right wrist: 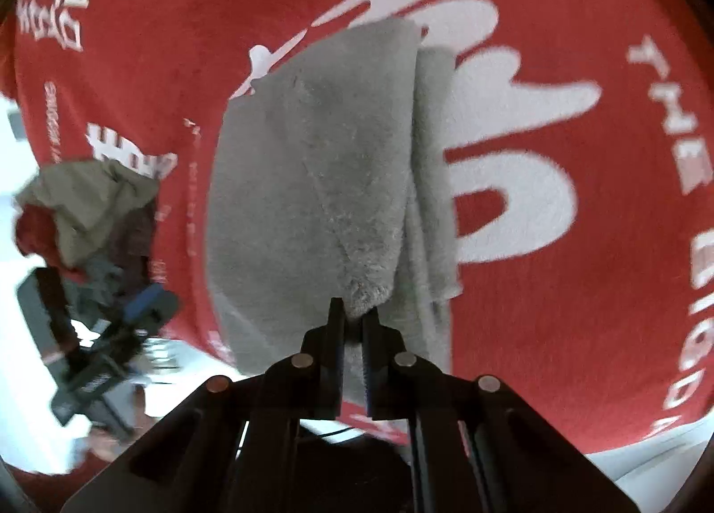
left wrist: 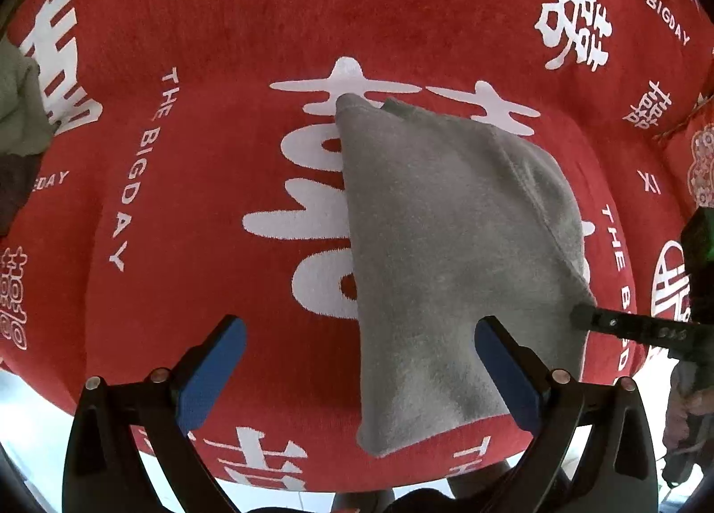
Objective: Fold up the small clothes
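A small grey fleece garment (left wrist: 446,254) lies on a red blanket with white characters (left wrist: 201,156). My left gripper (left wrist: 357,366) is open, its blue pads either side of the garment's near edge, holding nothing. My right gripper (right wrist: 353,325) is shut on a corner of the grey garment (right wrist: 312,183) and lifts that part into a fold over the rest. The right gripper also shows in the left wrist view (left wrist: 580,316) at the garment's right corner. The left gripper shows blurred in the right wrist view (right wrist: 143,308).
A pile of other clothes, olive, dark and red, lies at the blanket's left edge (left wrist: 18,111) and shows in the right wrist view (right wrist: 85,218). The blanket's near edge drops to a pale floor (left wrist: 26,406). A red patterned cushion (left wrist: 700,156) sits at the right.
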`<act>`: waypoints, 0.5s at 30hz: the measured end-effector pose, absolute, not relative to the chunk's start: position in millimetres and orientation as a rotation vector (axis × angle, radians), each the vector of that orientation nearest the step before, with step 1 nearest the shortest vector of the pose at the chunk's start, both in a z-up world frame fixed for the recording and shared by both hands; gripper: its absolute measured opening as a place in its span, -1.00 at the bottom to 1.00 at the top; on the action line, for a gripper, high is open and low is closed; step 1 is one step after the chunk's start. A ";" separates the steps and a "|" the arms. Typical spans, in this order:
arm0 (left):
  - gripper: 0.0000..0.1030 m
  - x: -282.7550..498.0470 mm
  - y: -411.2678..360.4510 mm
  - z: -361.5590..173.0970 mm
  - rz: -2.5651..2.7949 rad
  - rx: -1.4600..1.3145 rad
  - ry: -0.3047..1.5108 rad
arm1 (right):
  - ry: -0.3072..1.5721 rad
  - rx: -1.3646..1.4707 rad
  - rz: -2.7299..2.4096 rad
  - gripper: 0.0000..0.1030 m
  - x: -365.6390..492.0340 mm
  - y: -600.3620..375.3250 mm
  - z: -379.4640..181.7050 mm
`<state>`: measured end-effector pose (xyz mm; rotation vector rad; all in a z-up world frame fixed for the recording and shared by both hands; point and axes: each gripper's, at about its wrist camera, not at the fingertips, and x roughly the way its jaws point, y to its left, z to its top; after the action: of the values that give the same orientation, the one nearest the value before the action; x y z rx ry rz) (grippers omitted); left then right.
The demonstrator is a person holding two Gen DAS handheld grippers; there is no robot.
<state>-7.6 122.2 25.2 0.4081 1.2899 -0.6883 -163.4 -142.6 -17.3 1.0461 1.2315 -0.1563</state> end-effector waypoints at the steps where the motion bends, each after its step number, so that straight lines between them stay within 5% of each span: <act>1: 0.99 -9.2 122.3 22.8 -0.691 0.407 1.294 | 1.255 1.002 -0.173 -0.87 -164.6 -142.0 -18.5; 9: 0.99 -17.5 120.3 11.2 -0.672 0.437 1.347 | 1.307 0.921 -0.201 -0.86 -174.2 -138.3 -35.8; 15: 0.99 -18.6 119.0 12.6 -0.655 0.474 1.346 | 1.337 0.920 -0.267 -0.56 -176.2 -135.5 -23.9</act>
<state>-18.6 119.0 12.6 0.4737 1.3456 -0.6546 -176.2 -135.5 -23.9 0.9199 1.3374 -0.2669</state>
